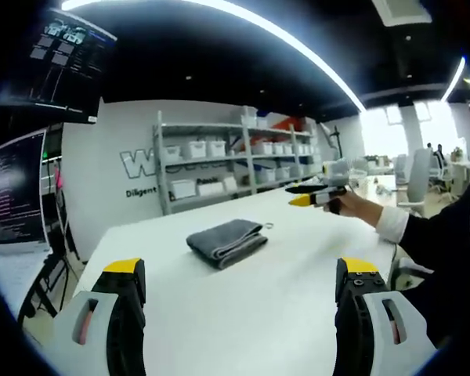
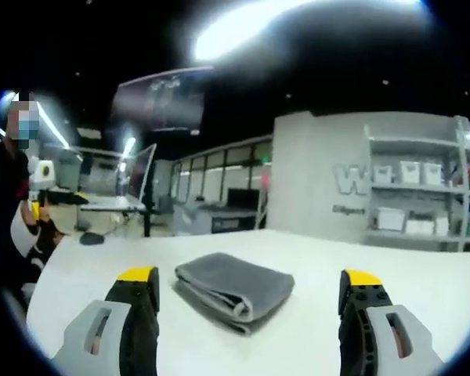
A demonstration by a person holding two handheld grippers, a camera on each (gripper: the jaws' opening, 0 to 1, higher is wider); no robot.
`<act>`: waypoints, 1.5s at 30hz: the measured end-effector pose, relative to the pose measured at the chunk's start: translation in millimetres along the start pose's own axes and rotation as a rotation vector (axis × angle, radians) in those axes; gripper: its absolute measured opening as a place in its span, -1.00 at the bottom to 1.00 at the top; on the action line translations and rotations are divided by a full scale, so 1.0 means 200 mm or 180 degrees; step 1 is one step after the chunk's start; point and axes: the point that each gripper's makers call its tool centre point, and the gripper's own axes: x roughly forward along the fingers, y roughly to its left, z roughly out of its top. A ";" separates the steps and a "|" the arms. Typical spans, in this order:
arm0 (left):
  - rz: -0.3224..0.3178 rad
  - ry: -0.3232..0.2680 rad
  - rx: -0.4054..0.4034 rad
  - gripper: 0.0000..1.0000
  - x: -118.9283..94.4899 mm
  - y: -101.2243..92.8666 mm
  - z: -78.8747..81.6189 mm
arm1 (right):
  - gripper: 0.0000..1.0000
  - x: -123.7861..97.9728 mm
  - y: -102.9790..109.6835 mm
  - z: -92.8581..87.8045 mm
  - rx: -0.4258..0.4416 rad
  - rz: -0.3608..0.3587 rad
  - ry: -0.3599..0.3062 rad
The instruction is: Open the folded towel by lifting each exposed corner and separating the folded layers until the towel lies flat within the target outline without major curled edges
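Nearest the lens in the left gripper view, the left gripper [image 1: 243, 270] is seen with its two yellow-tipped jaws rising from the bottom edge and set wide apart. Nothing is held between them and nothing is touched; only bare white bench [image 1: 251, 313] is seen in the gap. The left gripper is therefore released.

In the right gripper view, the right gripper [image 2: 249, 276] is presented in the same way: both jaws are spread wide, no object is clamped, and no contact with the cloth is made. The right gripper is also seen in the left gripper view at upper right, held in a person's hand [image 1: 359, 207] above the far part of the bench, with its black and yellow jaws pointing left and parted slightly.

The folded towel [image 1: 227, 240] is grey and is laid on the bench, roughly centred. In the left gripper view it is placed beyond the jaws and well apart from them. In the right gripper view it is located between and just beyond the jaw tips, with stacked layers shown along its near edge. The fold is intact.

Behind the bench, metal shelving [image 1: 235, 157] carrying white bins is set against a grey wall. Monitors [image 1: 16, 188] are seen at the left.
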 end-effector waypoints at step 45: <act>-0.0053 0.0088 0.0011 0.98 0.02 -0.03 -0.04 | 0.66 0.15 -0.02 -0.30 -0.0367 -0.0236 0.0519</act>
